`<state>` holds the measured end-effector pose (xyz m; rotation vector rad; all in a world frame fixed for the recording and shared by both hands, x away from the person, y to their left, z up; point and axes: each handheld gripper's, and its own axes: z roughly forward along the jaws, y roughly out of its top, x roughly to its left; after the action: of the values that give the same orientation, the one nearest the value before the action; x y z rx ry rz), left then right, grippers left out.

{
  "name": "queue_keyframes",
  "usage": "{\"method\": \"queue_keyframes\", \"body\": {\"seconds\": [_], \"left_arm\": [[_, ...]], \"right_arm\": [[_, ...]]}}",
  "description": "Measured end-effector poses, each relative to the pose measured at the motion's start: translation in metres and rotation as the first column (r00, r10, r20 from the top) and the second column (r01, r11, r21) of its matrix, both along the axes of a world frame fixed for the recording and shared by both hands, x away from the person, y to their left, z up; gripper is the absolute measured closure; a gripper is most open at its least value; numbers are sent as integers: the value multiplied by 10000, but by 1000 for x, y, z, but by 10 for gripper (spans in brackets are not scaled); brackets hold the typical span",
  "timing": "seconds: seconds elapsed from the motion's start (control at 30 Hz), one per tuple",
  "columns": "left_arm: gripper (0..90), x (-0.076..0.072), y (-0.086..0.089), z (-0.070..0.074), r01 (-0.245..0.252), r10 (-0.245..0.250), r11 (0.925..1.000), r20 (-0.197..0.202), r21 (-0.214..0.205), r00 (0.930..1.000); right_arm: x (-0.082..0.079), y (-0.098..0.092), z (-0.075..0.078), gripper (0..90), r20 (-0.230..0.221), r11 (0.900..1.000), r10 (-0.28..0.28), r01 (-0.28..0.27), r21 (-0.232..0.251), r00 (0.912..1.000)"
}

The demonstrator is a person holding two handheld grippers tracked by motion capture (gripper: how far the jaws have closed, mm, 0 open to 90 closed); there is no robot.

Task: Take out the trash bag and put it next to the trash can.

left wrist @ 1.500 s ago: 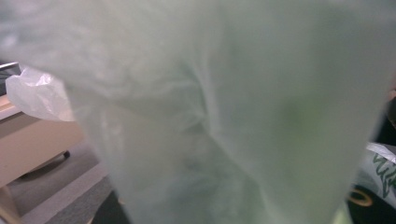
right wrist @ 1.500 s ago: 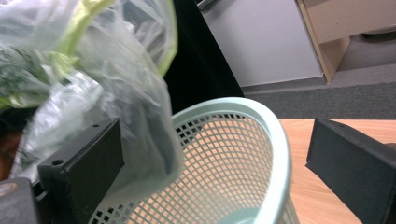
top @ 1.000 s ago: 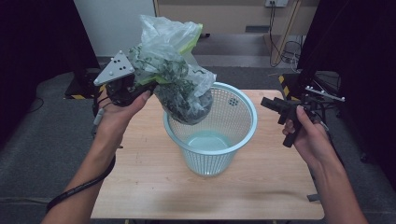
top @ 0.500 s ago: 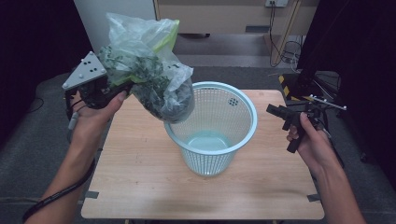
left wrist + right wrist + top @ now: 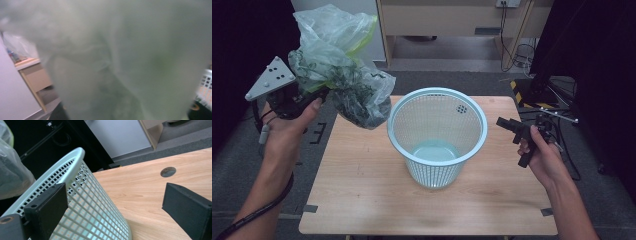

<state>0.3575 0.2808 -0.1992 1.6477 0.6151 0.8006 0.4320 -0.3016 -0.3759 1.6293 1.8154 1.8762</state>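
Note:
A translucent green plastic bag (image 5: 347, 75) with dark crumpled stuff inside hangs in the air over the table's left edge, left of a light blue mesh basket (image 5: 432, 172). My left gripper (image 5: 319, 95) is shut on the bag's gathered neck. The bag (image 5: 120, 55) is a blur close in front of the left gripper view, with the basket (image 5: 206, 85) at the right edge. My right gripper (image 5: 508, 131) is held just right of the basket, open with nothing between its jaws (image 5: 117, 202). In the right gripper view the basket's wall (image 5: 82, 202) is close by and the bag (image 5: 12, 175) is at the left.
The wooden table (image 5: 362, 190) carries the basket at its middle and has a round cable hole (image 5: 168, 171). A wooden cabinet (image 5: 437, 20) stands behind on grey floor. Cables (image 5: 522, 55) and a dark stand (image 5: 542, 85) lie at the right.
My left hand has carried the bag leftward, from over the basket's rim to beside it. My right hand has sunk a little beside the basket.

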Motion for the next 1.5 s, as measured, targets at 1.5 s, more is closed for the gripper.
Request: {"method": "queue_keyframes", "body": {"seconds": [1.5], "left_arm": [[849,57,5,-212,-1029,1136,9932,-2649,540,9576]], "right_arm": [[-8,-8,-87,80,-882,9944,-537,452,-955,9947]]}}
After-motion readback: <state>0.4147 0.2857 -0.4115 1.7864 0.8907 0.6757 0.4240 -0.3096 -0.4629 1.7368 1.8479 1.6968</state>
